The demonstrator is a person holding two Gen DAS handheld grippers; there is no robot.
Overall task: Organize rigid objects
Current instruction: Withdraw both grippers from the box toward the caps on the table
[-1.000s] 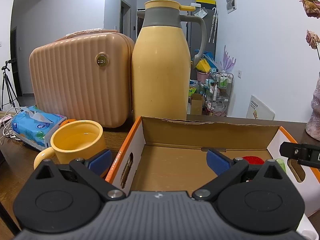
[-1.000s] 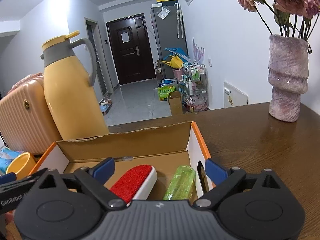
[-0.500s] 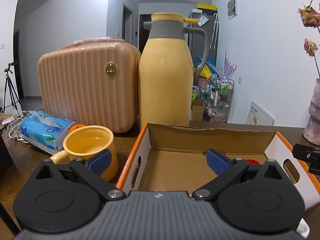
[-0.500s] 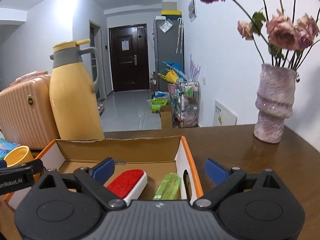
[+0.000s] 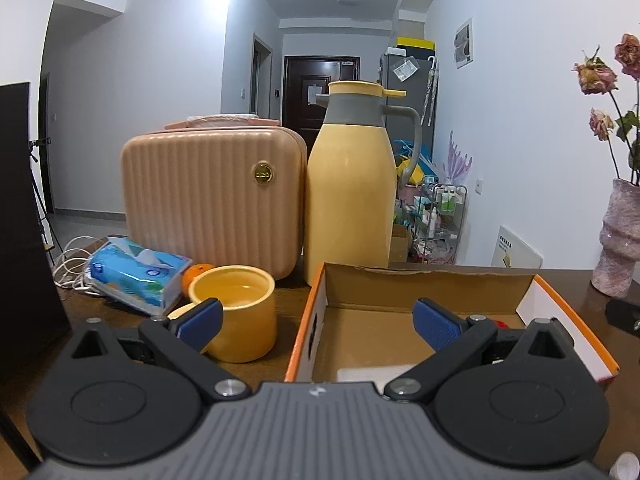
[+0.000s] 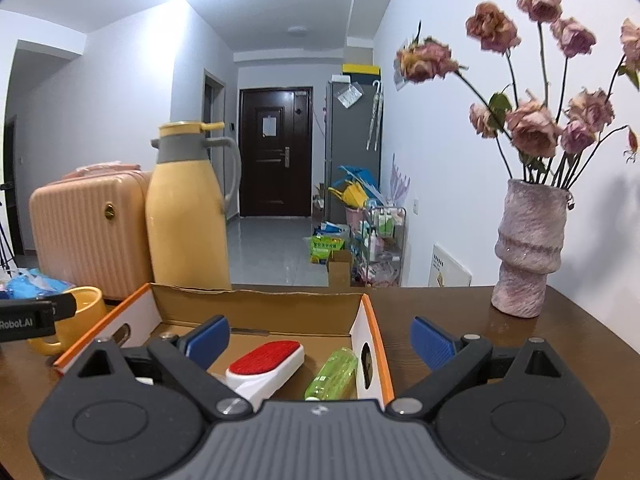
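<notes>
An open cardboard box (image 5: 424, 280) with orange-edged white walls lies on the brown table; it also shows in the right wrist view (image 6: 256, 300). Inside it lie a red-topped white brush (image 6: 266, 364) and a green bottle (image 6: 332, 374). A yellow mug (image 5: 236, 312) stands left of the box, behind it a yellow thermos jug (image 5: 352, 200). My left gripper (image 5: 318, 320) is open and empty, held back from the box's near left wall. My right gripper (image 6: 320, 340) is open and empty, above the box's near right corner.
A peach ribbed case (image 5: 212, 200) stands left of the jug. A blue tissue pack (image 5: 136, 276), an orange (image 5: 198, 270) and white cables (image 5: 72, 268) lie at the left. A pink vase with dried roses (image 6: 528, 252) stands on the table's right.
Both grippers have drawn back and risen away from the box, so more of the room and table shows. Both stay open and empty. The objects have not moved.
</notes>
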